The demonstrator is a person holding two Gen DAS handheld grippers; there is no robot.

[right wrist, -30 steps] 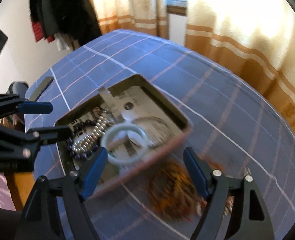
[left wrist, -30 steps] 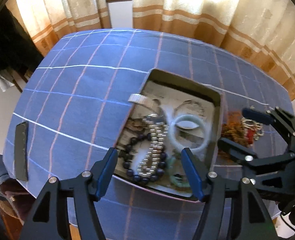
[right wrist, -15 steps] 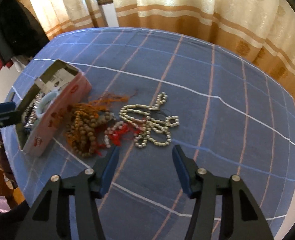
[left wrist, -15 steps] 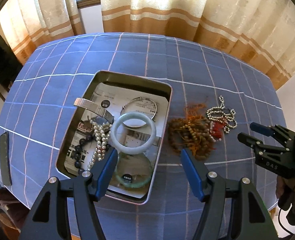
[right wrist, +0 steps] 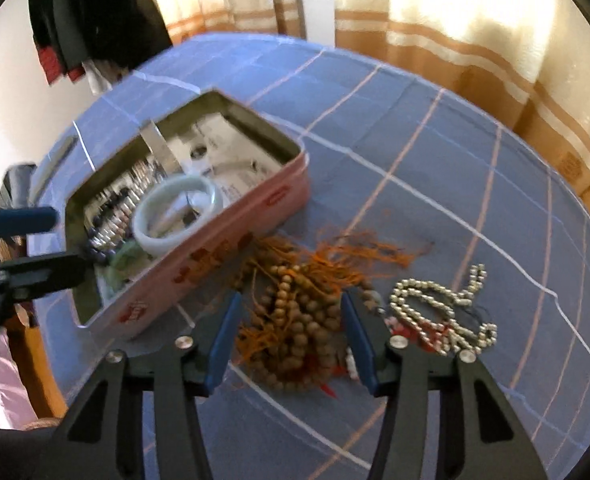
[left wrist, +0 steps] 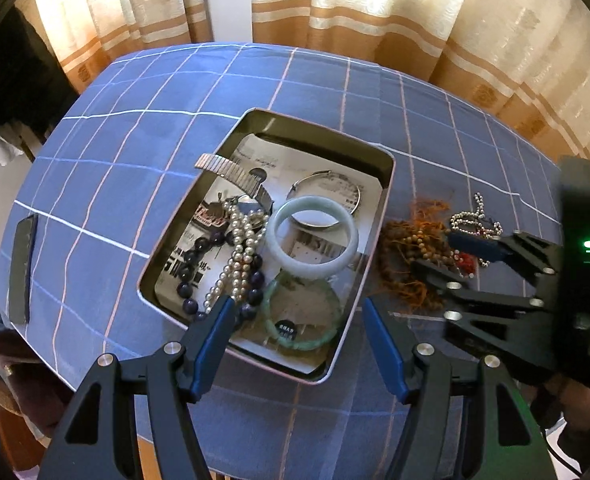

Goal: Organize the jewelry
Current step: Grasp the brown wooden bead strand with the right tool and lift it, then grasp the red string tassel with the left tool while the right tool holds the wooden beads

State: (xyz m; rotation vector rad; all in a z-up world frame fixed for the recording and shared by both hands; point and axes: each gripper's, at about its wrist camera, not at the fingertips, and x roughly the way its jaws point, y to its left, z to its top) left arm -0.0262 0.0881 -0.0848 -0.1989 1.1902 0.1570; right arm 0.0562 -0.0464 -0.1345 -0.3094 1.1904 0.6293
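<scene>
A pink tin (left wrist: 387, 184) on the blue checked cloth holds a white jade bangle (left wrist: 311, 236), a green bangle (left wrist: 303, 320), a pearl string (left wrist: 235, 256), dark beads (left wrist: 191, 264), a silver bangle (left wrist: 327, 200) and a metal watch band (left wrist: 231, 172). My left gripper (left wrist: 297, 306) hovers open over the tin's near end. Right of the tin (right wrist: 215, 256) lie a brown wooden bead necklace (right wrist: 299, 320) with orange tassels and a silver bead chain (right wrist: 435, 308). My right gripper (right wrist: 291, 300) is low over the wooden beads, jaws closing, beads between the fingers, pads not pressing.
A dark flat bar (left wrist: 21, 268) lies near the table's left edge. Striped curtains hang behind the table. Dark clothes (right wrist: 95, 12) hang at the back left. The cloth beyond the tin and to the right of the silver chain is bare.
My right gripper swung from above the silver chain down to the wooden beads beside the tin, and its jaws narrowed. The left gripper drifted a little over the tin, still open.
</scene>
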